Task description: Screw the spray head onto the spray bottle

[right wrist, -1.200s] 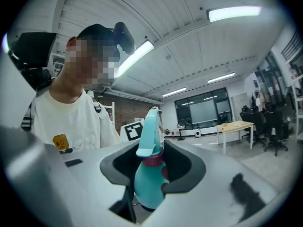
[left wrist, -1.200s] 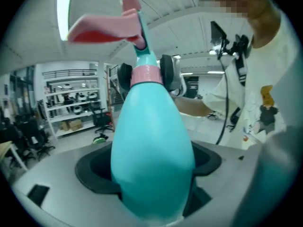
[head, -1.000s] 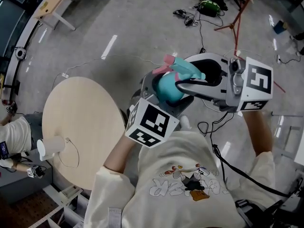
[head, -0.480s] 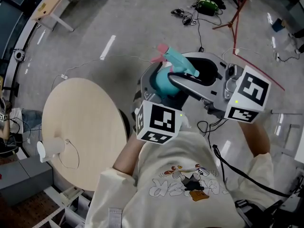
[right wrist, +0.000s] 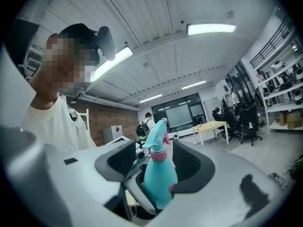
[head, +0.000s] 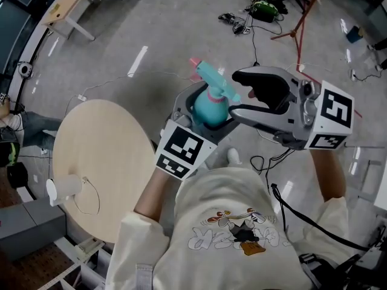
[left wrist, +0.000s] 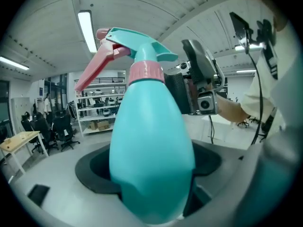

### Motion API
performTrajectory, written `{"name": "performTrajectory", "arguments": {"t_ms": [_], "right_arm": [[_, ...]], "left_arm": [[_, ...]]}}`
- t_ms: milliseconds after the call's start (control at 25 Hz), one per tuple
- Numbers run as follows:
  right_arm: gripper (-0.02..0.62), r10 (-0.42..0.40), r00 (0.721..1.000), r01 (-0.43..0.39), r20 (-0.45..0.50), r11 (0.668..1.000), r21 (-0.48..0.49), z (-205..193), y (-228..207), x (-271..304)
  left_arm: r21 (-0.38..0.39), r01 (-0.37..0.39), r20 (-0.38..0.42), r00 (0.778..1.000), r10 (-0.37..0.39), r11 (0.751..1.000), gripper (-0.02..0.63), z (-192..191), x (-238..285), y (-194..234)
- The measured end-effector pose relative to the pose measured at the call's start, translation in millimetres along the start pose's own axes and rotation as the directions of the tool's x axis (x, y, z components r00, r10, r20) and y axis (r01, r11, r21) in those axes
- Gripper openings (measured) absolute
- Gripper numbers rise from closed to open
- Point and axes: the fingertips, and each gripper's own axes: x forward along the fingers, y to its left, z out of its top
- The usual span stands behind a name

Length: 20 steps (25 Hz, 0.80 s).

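Observation:
A teal spray bottle (head: 209,109) with a pink collar and a teal-and-pink spray head (head: 211,77) on top stands upright in my left gripper (head: 204,118), which is shut on its body. The left gripper view shows the bottle (left wrist: 151,145) filling the jaws and the head (left wrist: 135,46) seated on the neck. My right gripper (head: 237,93) hangs level at the bottle's right. Its jaws have just been opening and now stand wide on either side of the head's rear, not pressing it. In the right gripper view the bottle (right wrist: 158,176) shows between those wide jaws.
A round wooden table (head: 103,156) lies at the lower left with a white cup (head: 63,186) and a thin wire on it. Cables and a green device (head: 263,8) lie on the grey floor beyond, beside red stand legs (head: 302,23). Another person sits at the left edge.
The right gripper's jaws have spread apart and let go of the spray head. The bottle and left gripper shifted slightly left and rolled a little.

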Motion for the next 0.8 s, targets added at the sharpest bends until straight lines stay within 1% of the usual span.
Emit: {"name": "performTrajectory", "arguments": {"t_ms": [80, 120, 160, 200, 240, 280, 320, 360, 400, 440, 520, 560, 640, 680, 720, 800], "right_arm": [[0.23, 0.039, 0.999, -0.039, 0.001, 0.999, -0.012, 1.1, 7.5, -4.5], [0.23, 0.06, 0.998, -0.06, 0.001, 0.998, -0.023, 1.7, 11.3, -7.0], [0.23, 0.083, 0.997, -0.083, 0.001, 0.996, -0.038, 2.5, 15.2, -9.4], [0.23, 0.107, 0.994, -0.106, 0.001, 0.992, -0.06, 3.5, 19.1, -11.6], [0.23, 0.129, 0.992, -0.129, -0.002, 0.988, -0.089, 4.6, 22.9, -13.4], [0.23, 0.151, 0.988, -0.151, -0.008, 0.981, -0.118, 5.5, 26.7, -14.5], [0.232, 0.174, 0.985, -0.174, -0.016, 0.974, -0.143, 6.5, 30.4, -14.6], [0.236, 0.196, 0.98, -0.198, -0.025, 0.967, -0.161, 7.7, 34.0, -13.9], [0.243, 0.217, 0.976, -0.22, -0.034, 0.96, -0.175, 8.7, 37.2, -13.1], [0.249, 0.236, 0.971, -0.241, -0.044, 0.952, -0.189, 8.8, 40.0, -13.1], [0.259, 0.276, 0.959, -0.283, -0.064, 0.935, -0.212, 7.6, 44.8, -14.6], [0.265, 0.3, 0.951, -0.308, -0.071, 0.926, -0.217, 7.3, 47.6, -14.9], [0.273, 0.358, 0.93, -0.368, -0.086, 0.905, -0.214, 7.3, 56.1, -12.8], [0.276, 0.389, 0.916, -0.4, -0.096, 0.892, -0.211, 7.1, 61.6, -10.5], [0.278, 0.42, 0.901, -0.434, -0.108, 0.877, -0.206, 6.1, 68.0, -8.1], [0.279, 0.493, 0.861, -0.509, -0.127, 0.839, -0.194, 3.7, 83.7, -4.9]], "left_arm": [[0.007, 0.067, 0.017, 0.998, -0.067, 0.998, 0.434, 1.5, -4.3, -5.6], [0.018, 0.114, 0.026, 0.993, -0.115, 0.993, 0.434, 2.3, -7.2, -10.8], [0.032, 0.174, 0.031, 0.984, -0.175, 0.984, 0.434, 2.6, -10.7, -18.0], [0.049, 0.244, 0.031, 0.969, -0.245, 0.969, 0.434, 2.2, -14.9, -26.8], [0.065, 0.316, 0.027, 0.948, -0.318, 0.946, 0.434, 1.3, -19.9, -36.3], [0.079, 0.386, 0.022, 0.921, -0.389, 0.919, 0.434, 0.5, -25.6, -45.5], [0.09, 0.453, 0.022, 0.89, -0.456, 0.887, 0.434, 0.4, -32.2, -54.0], [0.102, 0.516, 0.027, 0.853, -0.521, 0.85, 0.434, 1.2, -39.6, -62.3], [0.119, 0.578, 0.037, 0.81, -0.585, 0.808, 0.434, 3.1, -47.9, -70.9], [0.144, 0.637, 0.05, 0.759, -0.649, 0.757, 0.434, 5.6, -56.9, -80.2], [0.2, 0.742, 0.068, 0.641, -0.765, 0.639, 0.433, 10.9, -76.1, -99.3], [0.215, 0.786, 0.066, 0.58, -0.812, 0.58, 0.433, 13.0, -85.5, -107.7], [0.22, 0.857, 0.048, 0.468, -0.883, 0.466, 0.433, 15.9, -102.7, -121.3], [0.216, 0.883, 0.037, 0.419, -0.907, 0.417, 0.434, 17.1, -109.6, -126.8], [0.208, 0.903, 0.025, 0.379, -0.925, 0.376, 0.433, 17.8, -114.7, -131.7], [0.195, 0.929, -0.002, 0.321, -0.947, 0.314, 0.433, 17.0, -120.2, -141.3]]}}
